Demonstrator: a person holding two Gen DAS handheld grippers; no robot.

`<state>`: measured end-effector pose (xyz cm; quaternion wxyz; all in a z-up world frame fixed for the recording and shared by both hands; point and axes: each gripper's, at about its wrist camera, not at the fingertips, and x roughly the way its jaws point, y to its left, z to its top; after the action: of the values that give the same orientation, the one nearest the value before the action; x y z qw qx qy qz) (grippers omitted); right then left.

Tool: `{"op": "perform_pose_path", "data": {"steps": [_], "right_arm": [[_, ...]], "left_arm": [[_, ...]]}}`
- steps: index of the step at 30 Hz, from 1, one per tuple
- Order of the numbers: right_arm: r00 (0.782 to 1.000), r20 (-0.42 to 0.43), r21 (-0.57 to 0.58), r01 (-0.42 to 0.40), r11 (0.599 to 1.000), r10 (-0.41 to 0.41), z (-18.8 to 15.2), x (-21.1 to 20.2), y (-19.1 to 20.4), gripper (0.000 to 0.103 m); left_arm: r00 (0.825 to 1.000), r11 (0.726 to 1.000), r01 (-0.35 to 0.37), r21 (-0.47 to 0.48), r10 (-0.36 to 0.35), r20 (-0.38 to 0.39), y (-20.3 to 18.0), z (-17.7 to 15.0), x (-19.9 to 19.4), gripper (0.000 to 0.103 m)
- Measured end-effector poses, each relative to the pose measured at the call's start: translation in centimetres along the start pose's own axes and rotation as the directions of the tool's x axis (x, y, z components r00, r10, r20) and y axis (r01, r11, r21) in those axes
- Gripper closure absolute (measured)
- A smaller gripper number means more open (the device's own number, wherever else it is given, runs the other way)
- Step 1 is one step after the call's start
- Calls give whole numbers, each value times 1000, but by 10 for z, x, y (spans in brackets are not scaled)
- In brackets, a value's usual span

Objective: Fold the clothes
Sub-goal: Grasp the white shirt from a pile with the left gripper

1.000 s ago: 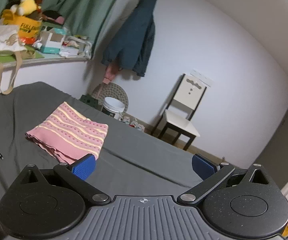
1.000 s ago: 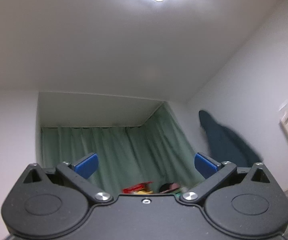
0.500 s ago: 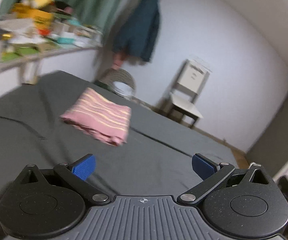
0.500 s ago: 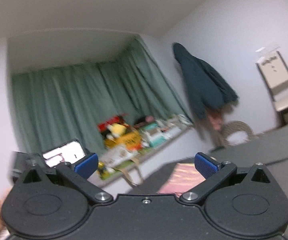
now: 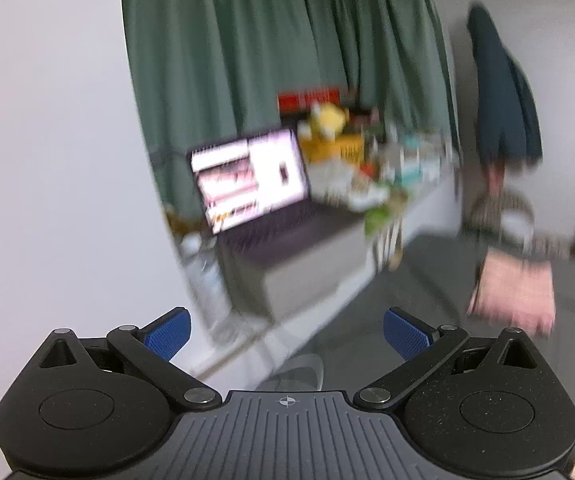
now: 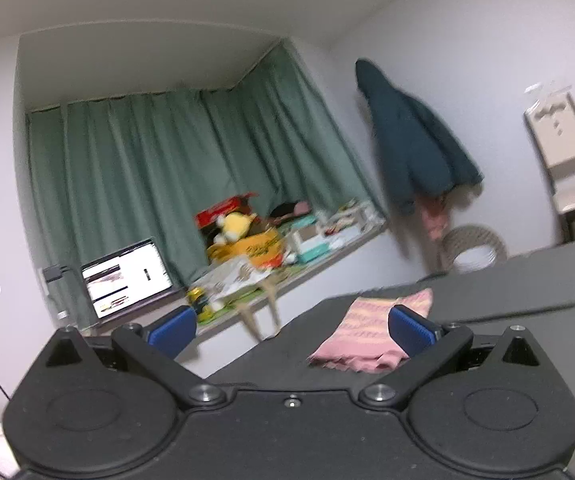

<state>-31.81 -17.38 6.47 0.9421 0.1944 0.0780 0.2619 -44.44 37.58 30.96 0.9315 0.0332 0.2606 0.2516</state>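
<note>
Both grippers are held up in the air with nothing in them. The left gripper (image 5: 285, 334) has its jaws spread wide, and the right gripper (image 6: 291, 326) has its jaws spread wide too. The folded pink striped cloth (image 6: 367, 336) lies on the dark grey bed (image 6: 527, 276), well apart from both grippers. Behind it a cluttered shelf (image 6: 271, 256) runs along the green curtain (image 6: 167, 168), with an open laptop (image 6: 127, 274) on it. A dark jacket (image 6: 411, 152) hangs on the white wall. The left wrist view is blurred.
</note>
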Motion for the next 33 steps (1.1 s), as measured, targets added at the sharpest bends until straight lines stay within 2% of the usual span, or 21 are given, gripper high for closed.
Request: {"op": "perform_pose_path", "data": {"steps": [2,4,6,8,10,13,15,17,18,20,23,24,25,26,29,31,33], "right_arm": [[999,-26,3,-20,1000,20,-3,4,3,0],[998,-47,0,-42,999,42,-4,7,8,0],[996,-61,-13,-62,998,61,-4,7,13,0],[994,-75,-26,-78,997,76,-6,5,17,0],[993,-83,-33,-90,995,87,-4,4,22,0],[991,-93,-35,-100,994,96,-5,2,28,0],[990,-94,-27,-105,994,102,-8,2,28,0],[989,-98,-10,-108,994,107,-11,2,27,0],[989,-103,0,-110,994,109,-12,1,27,0],[987,-112,2,-118,993,118,-13,1,29,0],[984,-121,-10,-131,991,129,-13,2,32,0],[984,-120,-11,-133,991,131,-13,2,32,0],[984,-120,-8,-134,991,132,-14,3,31,0],[984,-119,-1,-134,991,133,-14,3,31,0],[983,-126,28,-133,991,136,-18,5,28,0],[980,-136,40,-139,989,144,-21,6,27,0],[978,-142,34,-148,988,151,-22,6,28,0]], "left_arm": [[992,1000,-2,10,3,-124,5,-23,9,0],[976,1000,1,-27,-7,-216,8,-55,18,1],[953,997,-3,-75,-20,-303,10,-89,26,1],[918,994,-22,-107,-22,-397,15,-125,39,1],[885,995,-79,-56,44,-464,20,-154,47,3],[857,986,-168,18,155,-492,32,-176,38,5],[843,981,-183,58,187,-504,38,-179,38,14],[819,969,-193,153,246,-519,34,-186,46,39],[808,956,-201,214,285,-515,31,-191,50,43],[788,923,-215,320,358,-501,27,-199,57,57],[778,930,-270,250,364,-513,42,-199,59,56],[771,940,-288,182,340,-538,51,-196,59,55],[766,946,-303,118,316,-560,60,-193,58,52],[769,948,-309,73,295,-567,65,-193,56,44],[768,932,-363,18,310,-560,74,-194,51,26],[761,916,-401,16,343,-550,79,-195,50,21],[762,911,-412,-12,338,-552,86,-197,55,16]]}}
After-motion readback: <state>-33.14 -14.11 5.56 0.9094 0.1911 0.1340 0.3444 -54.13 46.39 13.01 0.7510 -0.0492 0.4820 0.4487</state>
